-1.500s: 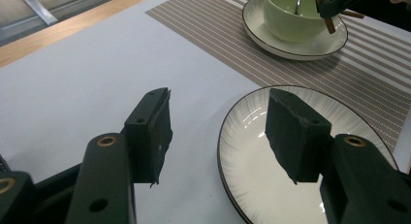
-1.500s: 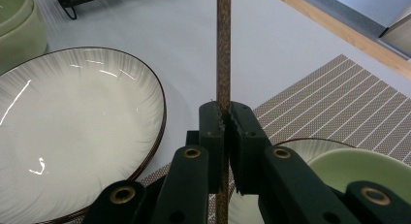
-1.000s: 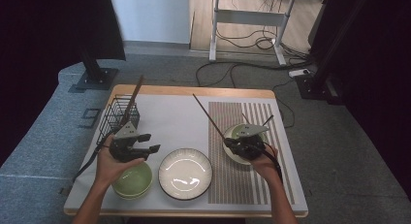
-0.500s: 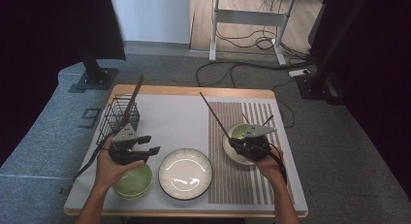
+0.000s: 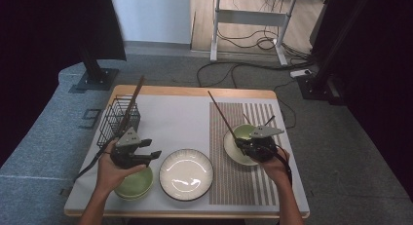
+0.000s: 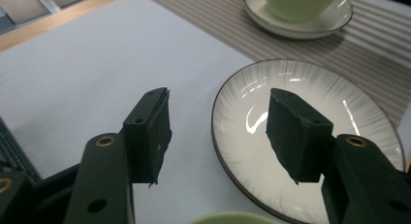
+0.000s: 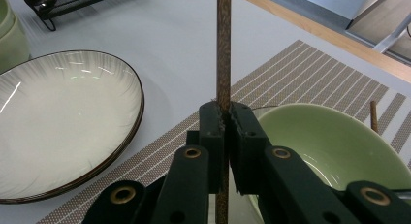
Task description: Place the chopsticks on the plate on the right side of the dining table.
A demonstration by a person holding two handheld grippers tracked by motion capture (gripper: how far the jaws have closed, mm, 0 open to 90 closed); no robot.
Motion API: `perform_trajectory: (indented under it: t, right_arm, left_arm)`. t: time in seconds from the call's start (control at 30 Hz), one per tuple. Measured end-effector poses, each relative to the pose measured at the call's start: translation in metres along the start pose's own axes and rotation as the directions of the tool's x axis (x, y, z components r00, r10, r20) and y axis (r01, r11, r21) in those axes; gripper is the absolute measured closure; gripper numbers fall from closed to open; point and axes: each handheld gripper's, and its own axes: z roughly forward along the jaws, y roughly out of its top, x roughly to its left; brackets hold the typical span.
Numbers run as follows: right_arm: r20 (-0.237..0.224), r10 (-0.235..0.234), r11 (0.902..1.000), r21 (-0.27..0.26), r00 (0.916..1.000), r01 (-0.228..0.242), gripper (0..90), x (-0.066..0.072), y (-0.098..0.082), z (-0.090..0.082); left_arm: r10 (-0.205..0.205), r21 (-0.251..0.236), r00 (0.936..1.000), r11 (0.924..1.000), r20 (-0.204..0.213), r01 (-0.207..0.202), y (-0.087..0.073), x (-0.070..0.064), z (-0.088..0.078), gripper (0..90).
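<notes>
My right gripper [image 7: 227, 118] is clenched on a chopstick [image 5: 221, 115], which slants up and away toward the far edge of the table [image 5: 165, 113]; the hand sits over the green bowl [image 7: 339, 146] on its saucer [image 5: 233, 152], on the striped mat [image 5: 243, 186] near the right edge. My left gripper [image 6: 218, 132] is released, jaws apart with nothing between them, above the white plate [image 5: 186, 174] near the front edge; a second green bowl [image 5: 134, 183] sits under that hand, the wire basket [image 5: 119, 120] beyond it.
</notes>
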Motion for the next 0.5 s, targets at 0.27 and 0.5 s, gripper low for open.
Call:
perform_trajectory:
  t: [0.27, 0.5]
  right_arm:
    - [0.017, 0.021, 0.9997, -0.014, 0.9997, -0.020, 85.0, -0.005, -0.002, -0.008]
    - [0.037, 0.034, 0.9993, -0.019, 0.9988, -0.033, 85.0, -0.012, -0.007, -0.016]
  left_arm:
    - [-0.006, -0.023, 0.9999, 0.9997, 0.010, 0.006, -0.001, -0.003, -0.006, 41.8]
    - [-0.018, -0.035, 0.9994, 0.9992, 0.028, 0.019, -0.001, -0.003, -0.011, 41.6]
